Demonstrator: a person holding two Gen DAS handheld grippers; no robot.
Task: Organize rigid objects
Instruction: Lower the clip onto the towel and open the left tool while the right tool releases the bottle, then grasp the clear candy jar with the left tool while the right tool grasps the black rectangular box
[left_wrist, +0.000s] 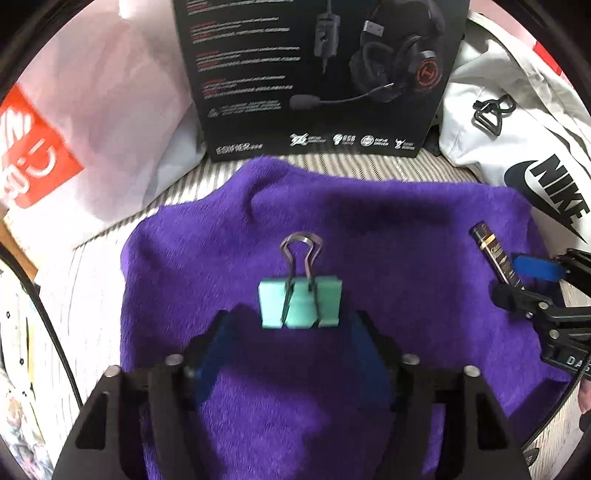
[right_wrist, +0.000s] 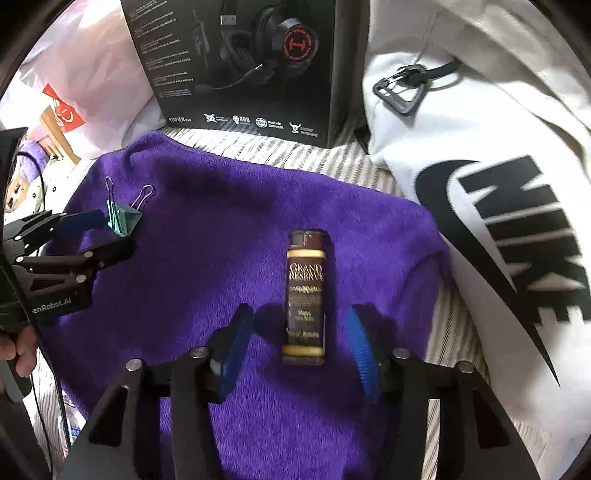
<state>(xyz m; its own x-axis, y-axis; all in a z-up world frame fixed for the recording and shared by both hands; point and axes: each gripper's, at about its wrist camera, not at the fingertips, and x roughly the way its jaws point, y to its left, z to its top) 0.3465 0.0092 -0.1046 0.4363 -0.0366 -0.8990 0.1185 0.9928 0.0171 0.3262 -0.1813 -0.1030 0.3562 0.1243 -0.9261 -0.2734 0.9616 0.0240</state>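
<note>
binder clip (left_wrist: 300, 303), mint green with silver wire handles, lies on the purple towel (left_wrist: 369, 229) just ahead of the left tool (left_wrist: 295, 347); its handles point toward 12 o'clock in the left wrist view. the left tool's jaws stand apart, one blue pad on each side of the clip's near edge, not pressing it as far as can be seen. in the right wrist view the same clip (right_wrist: 122, 219) sits at about 9 o'clock, at the tips of the left tool (right_wrist: 99, 236).

a dark brown lighter (right_wrist: 304, 295) with gold lettering "grand reserve" lies lengthwise on the towel (right_wrist: 207, 258), between the blue pads (right_wrist: 360, 354) of the right tool (right_wrist: 299, 347), whose jaws are wide apart with a gap on both sides of it. in the left wrist view the lighter (left_wrist: 491, 251) shows at 3 o'clock, at the right tool (left_wrist: 517, 280).

beyond the towel, at 12 o'clock, a black headset box (left_wrist: 317, 74) stands upright. a white nike bag (right_wrist: 498, 184) lies at 2 o'clock, a white plastic bag (left_wrist: 92, 129) with a red patch at 10 o'clock. the towel rests on a striped surface (left_wrist: 351, 166).
</note>
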